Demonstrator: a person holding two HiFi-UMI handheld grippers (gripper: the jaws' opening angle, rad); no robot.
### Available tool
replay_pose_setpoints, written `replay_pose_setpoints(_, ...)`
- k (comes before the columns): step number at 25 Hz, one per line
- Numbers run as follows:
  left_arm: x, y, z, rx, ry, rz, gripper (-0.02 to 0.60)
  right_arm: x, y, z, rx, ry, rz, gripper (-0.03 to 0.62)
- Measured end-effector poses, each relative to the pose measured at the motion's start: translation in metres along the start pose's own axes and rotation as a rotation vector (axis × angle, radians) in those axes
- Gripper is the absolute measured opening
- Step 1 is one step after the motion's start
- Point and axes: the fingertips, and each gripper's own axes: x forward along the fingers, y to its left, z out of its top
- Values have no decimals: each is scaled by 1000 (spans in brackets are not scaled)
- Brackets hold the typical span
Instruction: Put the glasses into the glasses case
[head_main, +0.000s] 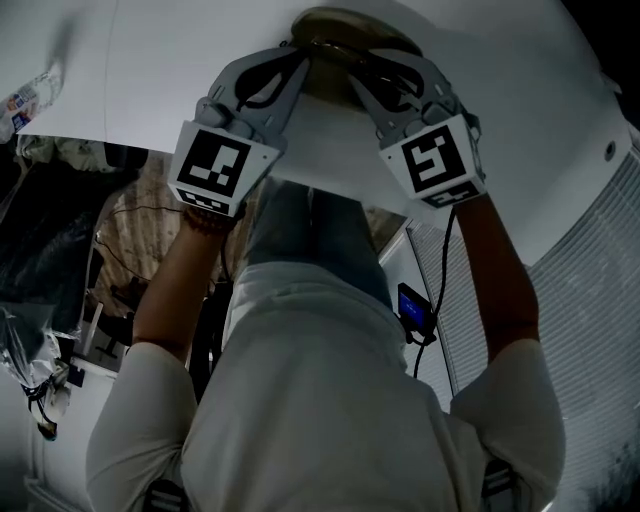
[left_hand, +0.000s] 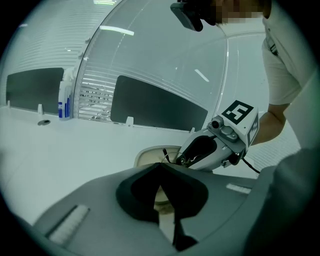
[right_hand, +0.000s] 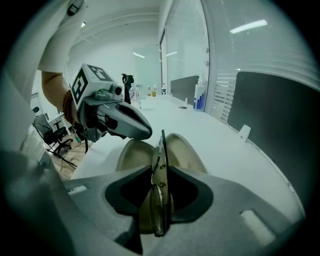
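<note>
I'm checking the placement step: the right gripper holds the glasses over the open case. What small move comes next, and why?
Probably lower the right gripper slightly toward the glasses case. The glasses are pinched edge-on between its jaws above the open beige hollow, apparently not yet resting in it; the left gripper sits at the case's rim.

Open-plan office. A long white desk runs beside a glazed partition fitted with slatted blinds and dark divider panels. Strip lights line the ceiling, bottles stand on the desk, and 1 wheeled office chair sits past its end.
</note>
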Motion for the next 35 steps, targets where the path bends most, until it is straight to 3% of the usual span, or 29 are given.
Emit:
replay_pose_setpoints(16, -4, 1, -5, -13, 1, -3, 2, 14, 3, -9, -68, 63, 18, 115)
replay_pose_setpoints(35, -24, -14, 19, 12, -13, -8, 2, -15, 6, 16, -29, 17, 7, 132)
